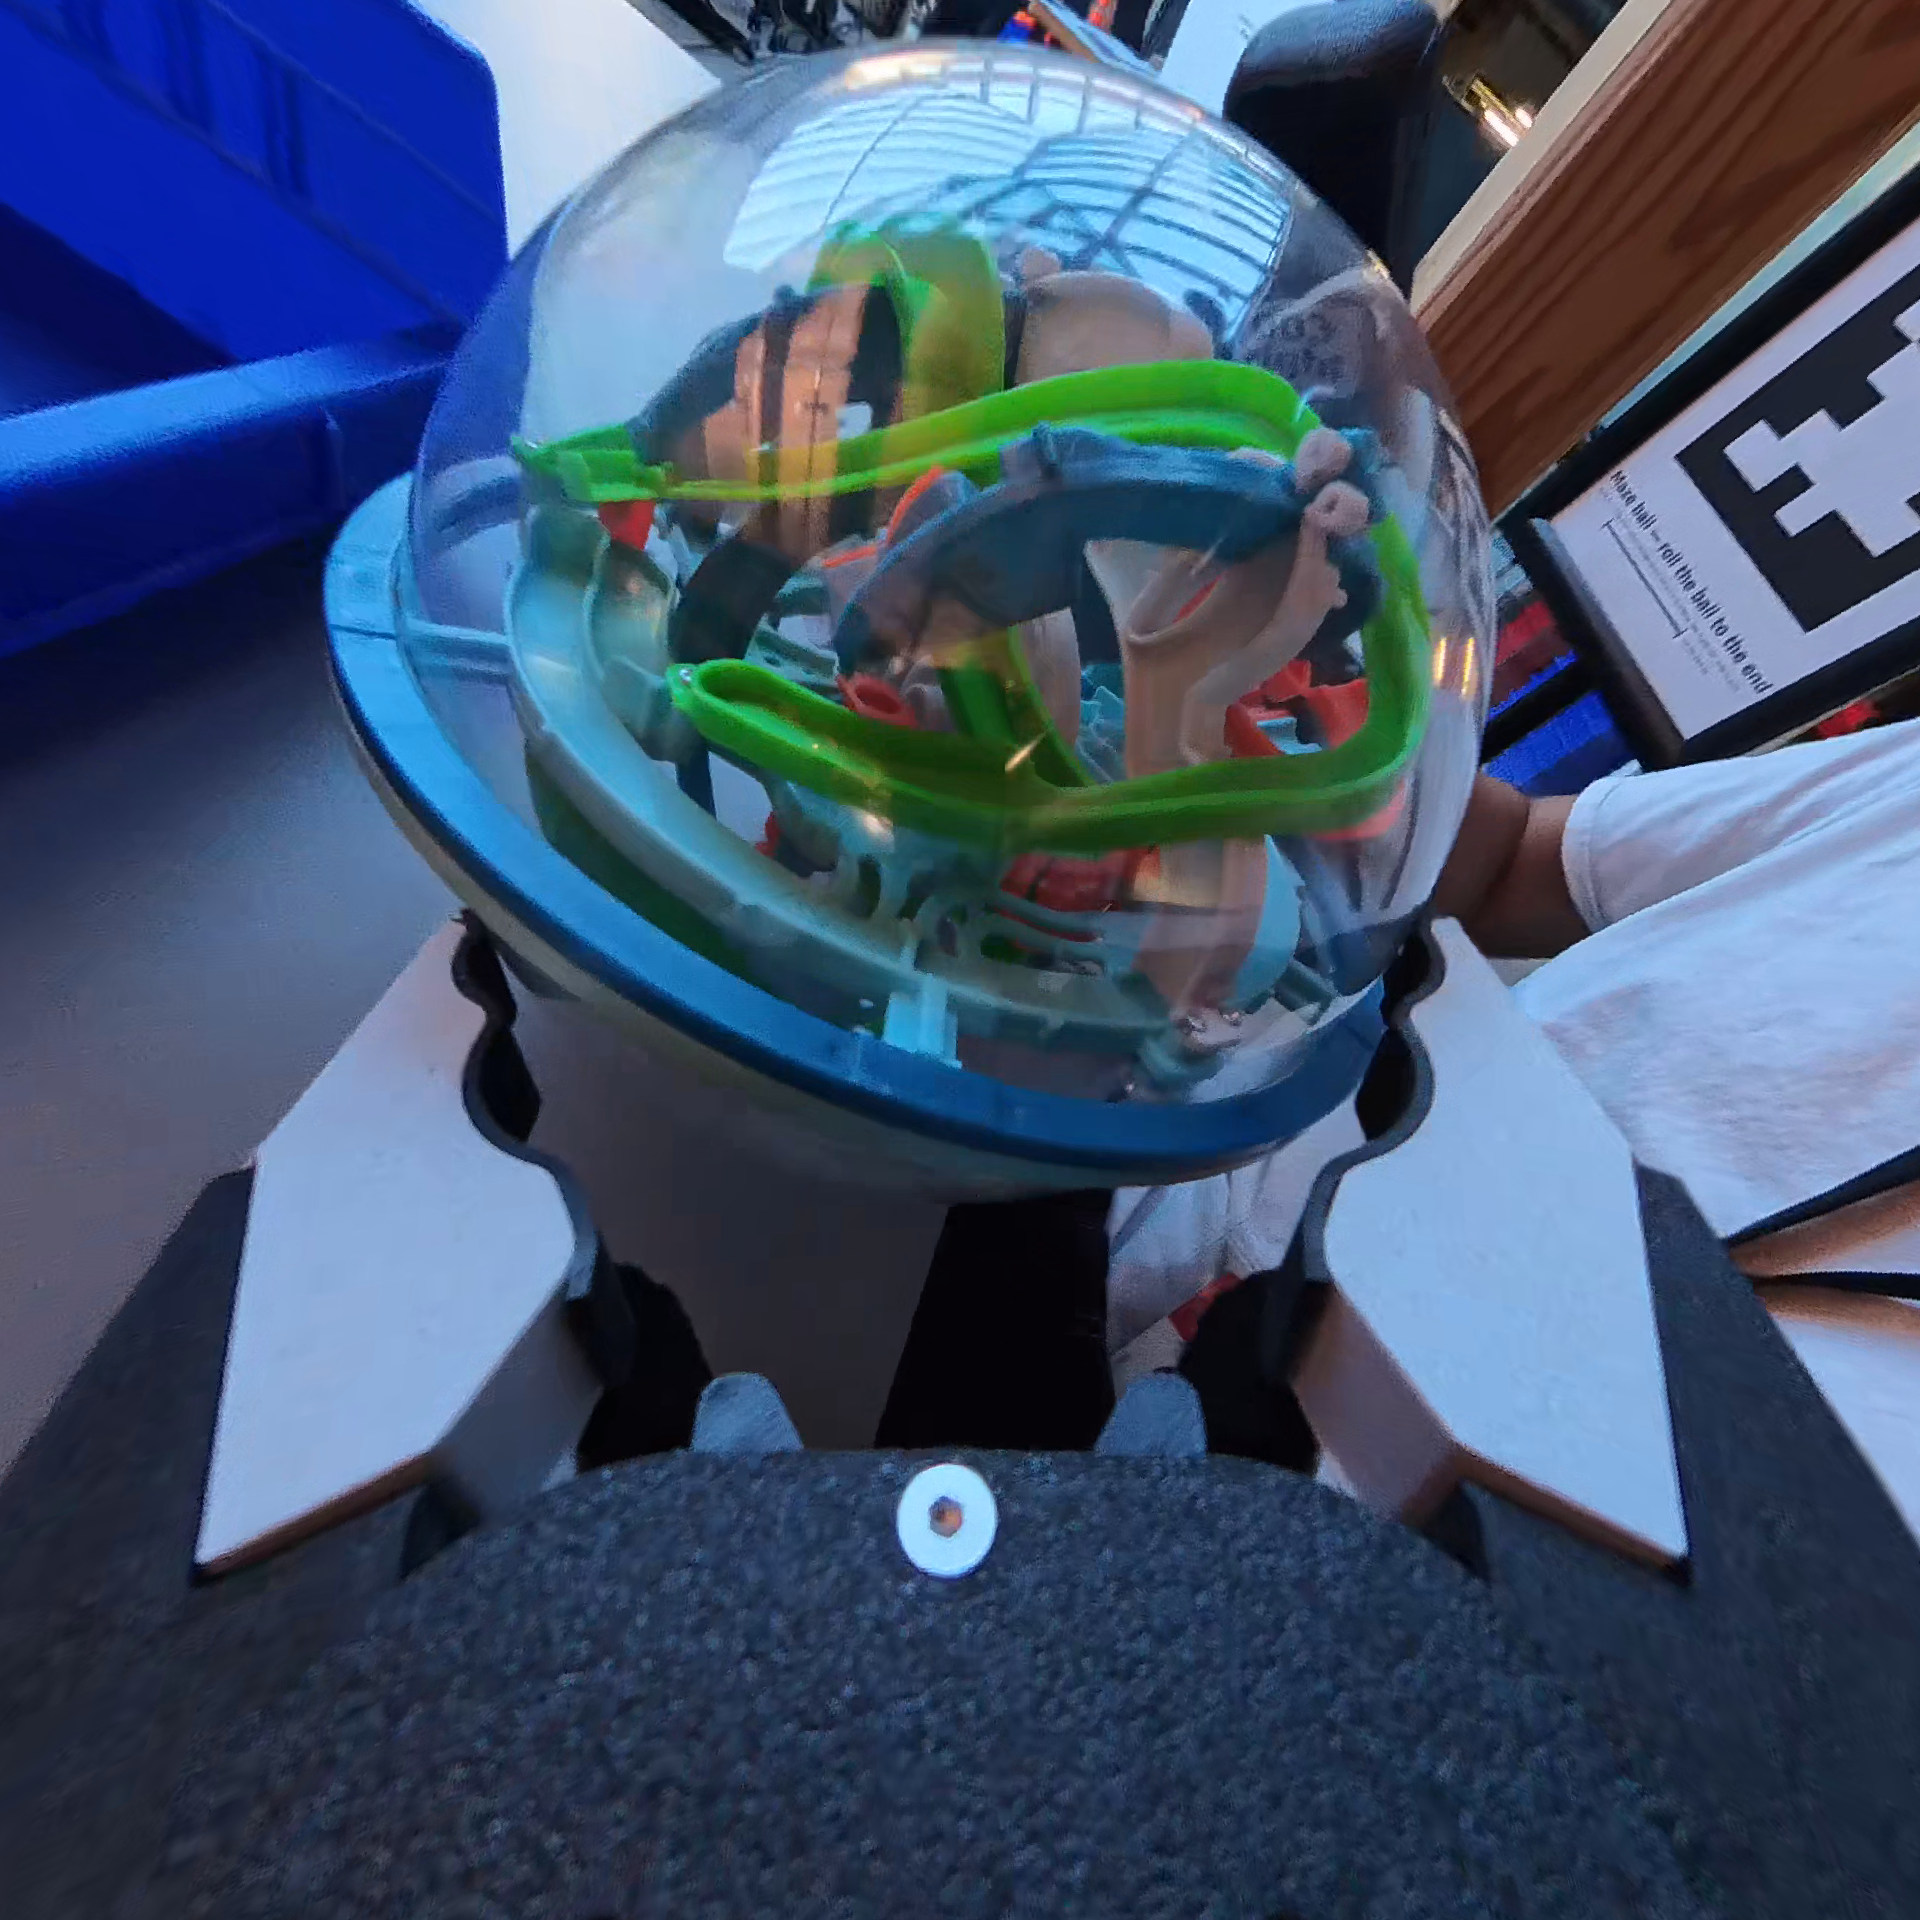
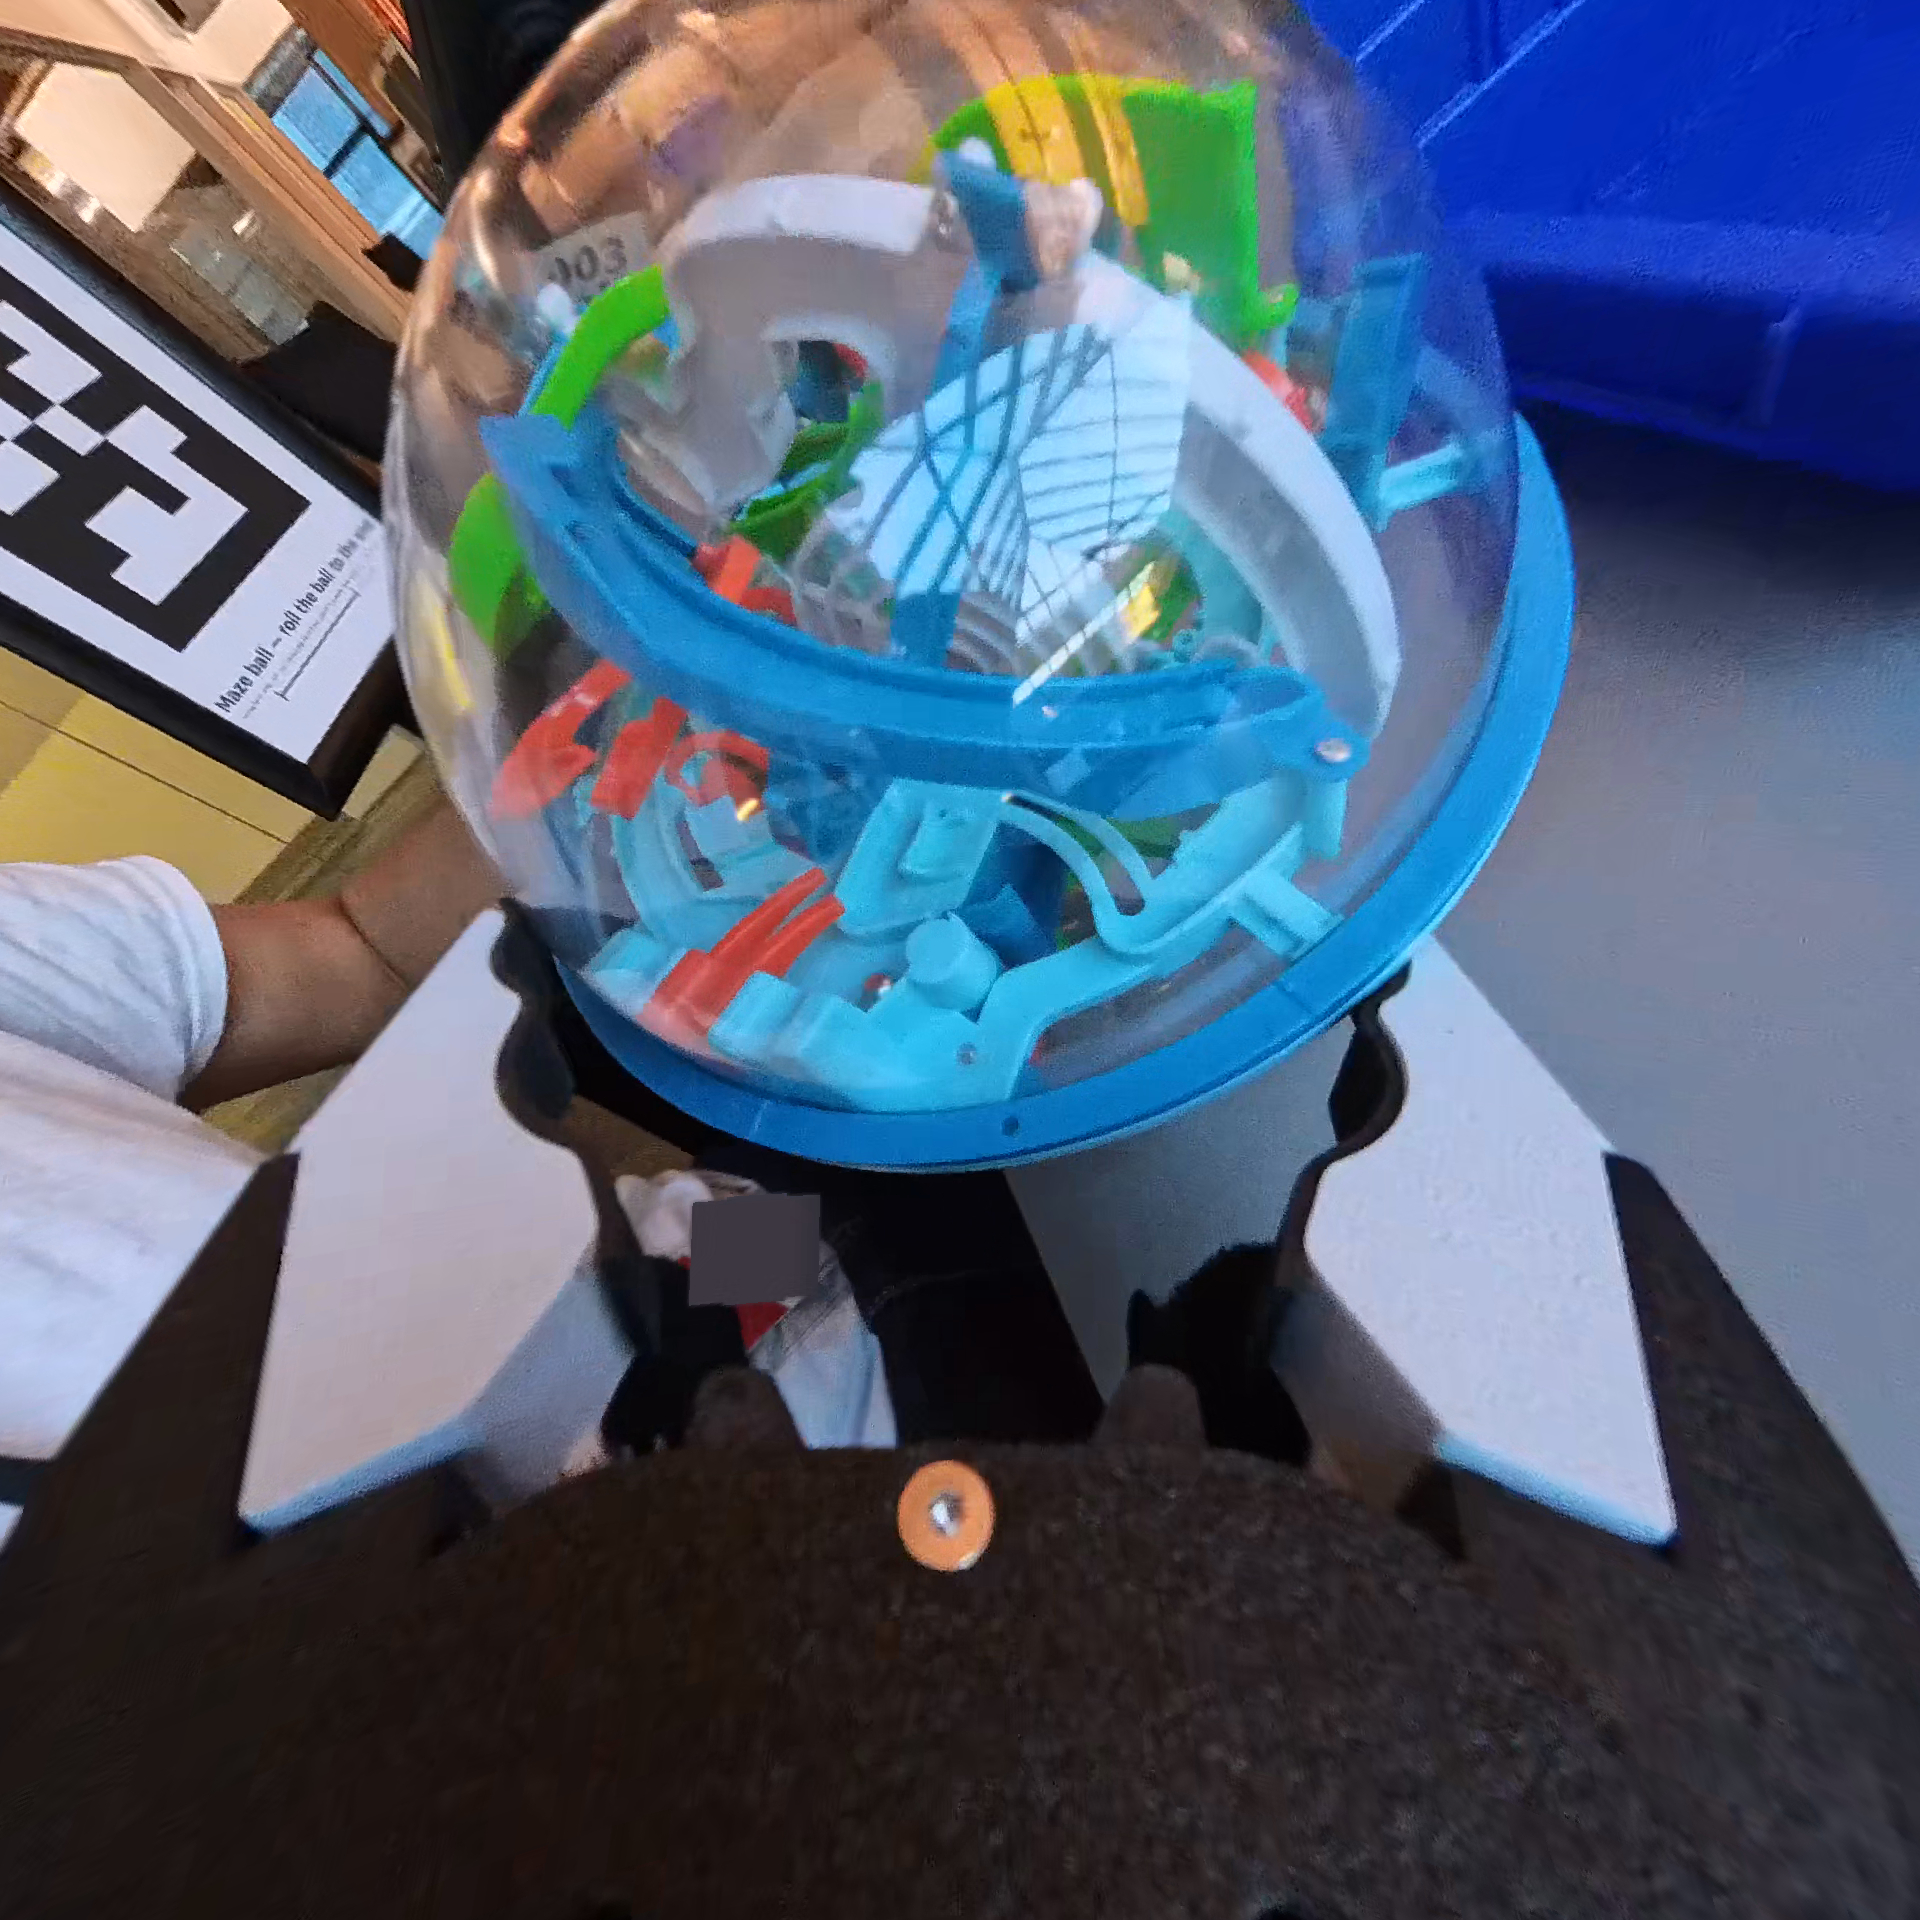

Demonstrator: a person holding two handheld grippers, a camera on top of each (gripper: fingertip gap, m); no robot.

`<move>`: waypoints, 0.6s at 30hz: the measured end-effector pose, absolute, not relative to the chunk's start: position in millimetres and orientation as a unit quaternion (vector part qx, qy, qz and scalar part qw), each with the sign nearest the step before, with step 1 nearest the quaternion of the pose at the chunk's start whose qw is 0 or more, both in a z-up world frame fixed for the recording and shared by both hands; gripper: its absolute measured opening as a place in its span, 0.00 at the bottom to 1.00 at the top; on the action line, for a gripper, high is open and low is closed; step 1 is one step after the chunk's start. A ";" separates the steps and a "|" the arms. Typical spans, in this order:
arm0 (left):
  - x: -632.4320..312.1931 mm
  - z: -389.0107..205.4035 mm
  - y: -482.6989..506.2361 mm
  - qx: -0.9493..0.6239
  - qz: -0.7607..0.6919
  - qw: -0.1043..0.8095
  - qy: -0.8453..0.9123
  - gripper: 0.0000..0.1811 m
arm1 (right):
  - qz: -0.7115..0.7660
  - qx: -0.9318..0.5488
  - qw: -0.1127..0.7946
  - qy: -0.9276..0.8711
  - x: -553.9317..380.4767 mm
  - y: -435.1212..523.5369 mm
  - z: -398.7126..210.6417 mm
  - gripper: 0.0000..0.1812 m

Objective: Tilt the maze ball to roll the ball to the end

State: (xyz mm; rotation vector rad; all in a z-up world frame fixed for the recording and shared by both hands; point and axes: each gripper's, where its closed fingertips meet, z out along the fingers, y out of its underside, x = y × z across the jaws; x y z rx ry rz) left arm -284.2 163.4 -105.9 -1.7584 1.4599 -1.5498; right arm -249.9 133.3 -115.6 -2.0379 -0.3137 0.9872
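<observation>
The maze ball [image 1: 935,623] is a clear sphere with a blue ring around its middle and green, blue, grey and red tracks inside. It is tilted, with the ring slanting. My left gripper [image 1: 945,987] has its two fingers around the lower part of the sphere, against its sides. In the right wrist view the maze ball [image 2: 956,571] fills the upper middle, and my right gripper [image 2: 951,987] grips its lower part the same way. A small shiny bead [image 1: 686,677] sits at the end of a green track; I cannot tell if it is the rolling ball.
A blue plastic bin [image 1: 208,312] stands beside the ball, also in the right wrist view [image 2: 1662,208]. A framed sign with a black-and-white marker [image 1: 1766,468] [image 2: 156,499] leans by a wooden shelf [image 1: 1662,208]. A person's arm in a white sleeve [image 1: 1662,831] [image 2: 291,966] is close by. Grey tabletop [image 1: 156,935] lies below.
</observation>
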 end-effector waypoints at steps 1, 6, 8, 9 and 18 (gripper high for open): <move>-283.6 -105.4 163.1 -0.629 -0.553 0.186 0.514 0.88 | 0.399 -0.809 0.414 -0.120 -249.4 133.3 -115.3 0.82; -283.5 -107.7 159.2 -0.630 -0.554 0.174 0.516 0.88 | 0.390 -0.813 0.415 -0.119 -247.7 131.3 -113.7 0.82; -282.8 -108.3 158.5 -0.632 -0.555 0.168 0.515 0.87 | 0.390 -0.813 0.416 -0.116 -246.4 131.8 -112.8 0.82; -282.1 -107.9 159.0 -0.632 -0.555 0.169 0.513 0.87 | 0.392 -0.812 0.417 -0.115 -246.0 132.1 -112.8 0.82; -278.1 -103.7 165.2 -0.642 -0.540 0.193 0.509 0.87 | 0.421 -0.793 0.426 -0.112 -245.2 137.0 -116.3 0.82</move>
